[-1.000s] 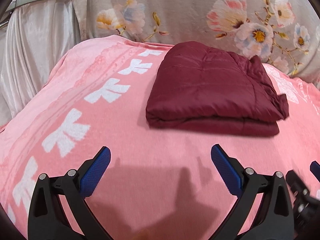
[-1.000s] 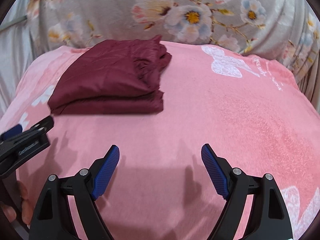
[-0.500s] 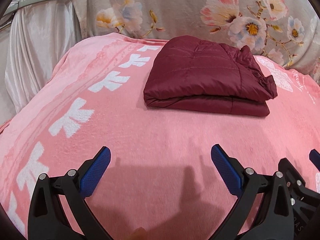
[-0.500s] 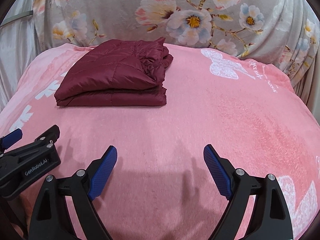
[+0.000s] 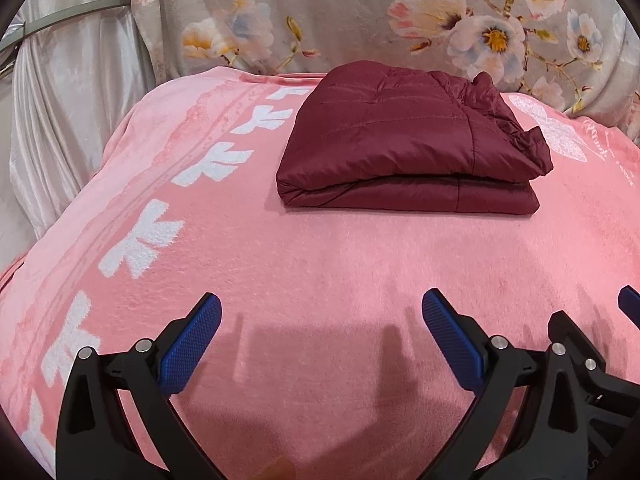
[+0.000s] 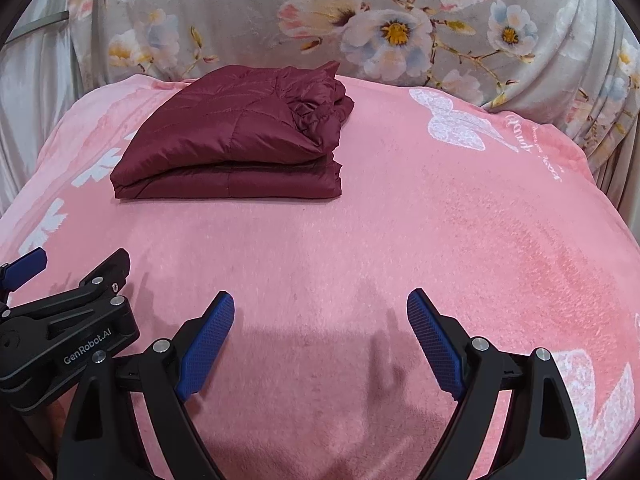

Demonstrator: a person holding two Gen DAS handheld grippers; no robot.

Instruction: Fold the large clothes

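A dark red quilted jacket [image 5: 404, 144] lies folded in a neat stack on the pink blanket [image 5: 320, 264], toward its far side. The right wrist view shows the same jacket [image 6: 236, 136] at the upper left. My left gripper [image 5: 322, 312] hovers over bare blanket well short of the jacket, jaws wide, nothing between its blue pads [image 5: 192, 340]. My right gripper [image 6: 320, 308] is also open and empty above the blanket, nearer than the jacket and to its right. The left gripper's body [image 6: 68, 328] shows at the lower left of the right wrist view.
A grey floral cloth [image 5: 360, 20] drapes upright behind the blanket. Pale satin fabric [image 5: 68, 120] hangs at the left, with a metal bar [image 5: 72, 16] across it. The blanket carries white flower prints [image 5: 140, 236] along its left side and a white butterfly [image 6: 456, 124] at the far right.
Both grippers have drawn back from the jacket, which now looks smaller and farther off in each view. The jacket itself has not moved. Both grippers stay open.
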